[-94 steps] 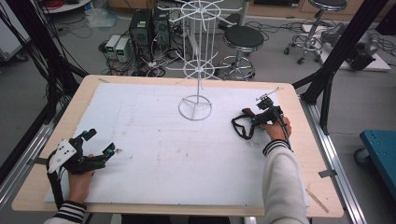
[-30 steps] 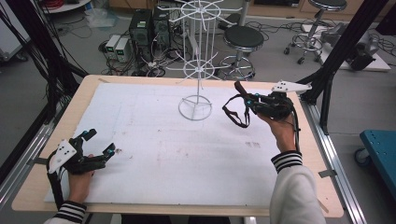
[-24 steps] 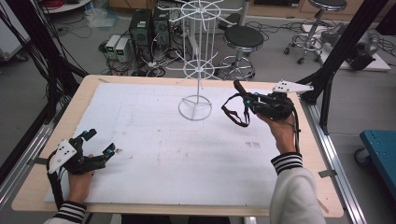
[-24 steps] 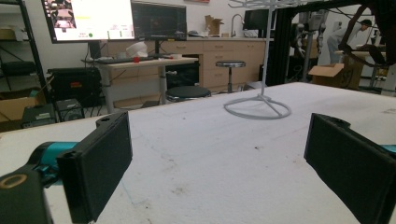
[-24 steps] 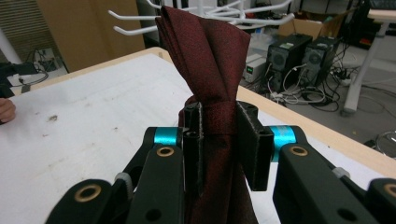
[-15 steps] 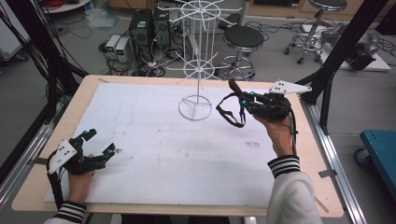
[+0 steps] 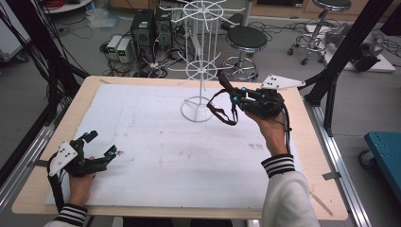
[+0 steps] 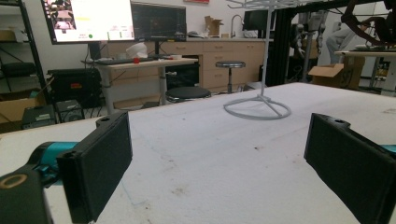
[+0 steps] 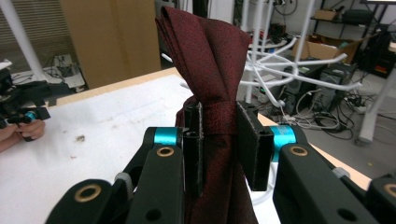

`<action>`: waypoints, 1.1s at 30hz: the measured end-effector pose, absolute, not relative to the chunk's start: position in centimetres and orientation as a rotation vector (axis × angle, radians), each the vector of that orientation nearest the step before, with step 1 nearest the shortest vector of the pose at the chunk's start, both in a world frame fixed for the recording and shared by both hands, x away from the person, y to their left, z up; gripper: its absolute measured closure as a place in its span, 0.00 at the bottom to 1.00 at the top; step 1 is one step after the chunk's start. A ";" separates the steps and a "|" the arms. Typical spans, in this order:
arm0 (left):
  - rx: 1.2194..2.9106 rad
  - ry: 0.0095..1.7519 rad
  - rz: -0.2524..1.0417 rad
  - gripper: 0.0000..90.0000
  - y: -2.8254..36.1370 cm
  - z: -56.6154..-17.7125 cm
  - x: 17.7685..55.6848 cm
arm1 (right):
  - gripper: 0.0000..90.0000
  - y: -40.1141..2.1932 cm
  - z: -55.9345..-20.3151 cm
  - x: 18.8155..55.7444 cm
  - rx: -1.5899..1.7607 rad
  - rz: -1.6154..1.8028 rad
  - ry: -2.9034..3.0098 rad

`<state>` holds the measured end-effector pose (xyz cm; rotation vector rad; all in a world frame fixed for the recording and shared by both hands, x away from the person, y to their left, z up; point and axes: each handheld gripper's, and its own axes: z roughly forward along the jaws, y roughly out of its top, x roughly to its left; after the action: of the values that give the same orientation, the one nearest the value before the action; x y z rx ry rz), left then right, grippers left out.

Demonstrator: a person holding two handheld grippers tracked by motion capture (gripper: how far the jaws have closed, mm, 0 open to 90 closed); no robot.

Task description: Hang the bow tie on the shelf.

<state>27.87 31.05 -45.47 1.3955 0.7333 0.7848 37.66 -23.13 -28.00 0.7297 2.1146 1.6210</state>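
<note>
Nearest, the left tool [image 7: 97,150] rests wide open and empty on the white counter [image 7: 156,156]; farther off, the right tool [image 9: 219,140] pinches a folded dark-red necktie [image 9: 208,70] aloft beside the white wire rack [image 7: 201,71], whose prongs could snag its loops

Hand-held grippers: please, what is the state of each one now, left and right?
Left hand-held gripper: open, holding nothing, low at the table.
Right hand-held gripper: closed on the tie, lifted near the rack.

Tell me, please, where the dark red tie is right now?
The tie is pinched in the right gripper, held above the table's far right part, beside the white wire rack.
</note>
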 end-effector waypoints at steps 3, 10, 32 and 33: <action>1.396 0.734 0.786 0.09 31.1 -45.5 27.9 | 0.82 -22.6 -27.8 37.8 0.716 1.637 2.116; 1.390 0.734 0.785 0.09 31.0 -45.5 27.9 | 0.82 -21.4 -27.3 38.1 0.687 1.659 2.124; 1.393 0.734 0.784 0.09 31.1 -45.5 27.9 | 0.82 -19.1 -27.7 39.8 0.753 1.673 2.063; 1.392 0.734 0.784 0.09 31.1 -45.5 27.9 | 0.82 -19.1 -27.8 39.8 0.762 1.670 2.054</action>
<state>27.89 31.06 -45.48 1.3920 0.7340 0.7840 39.81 -19.09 -27.81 0.7621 2.0541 1.6696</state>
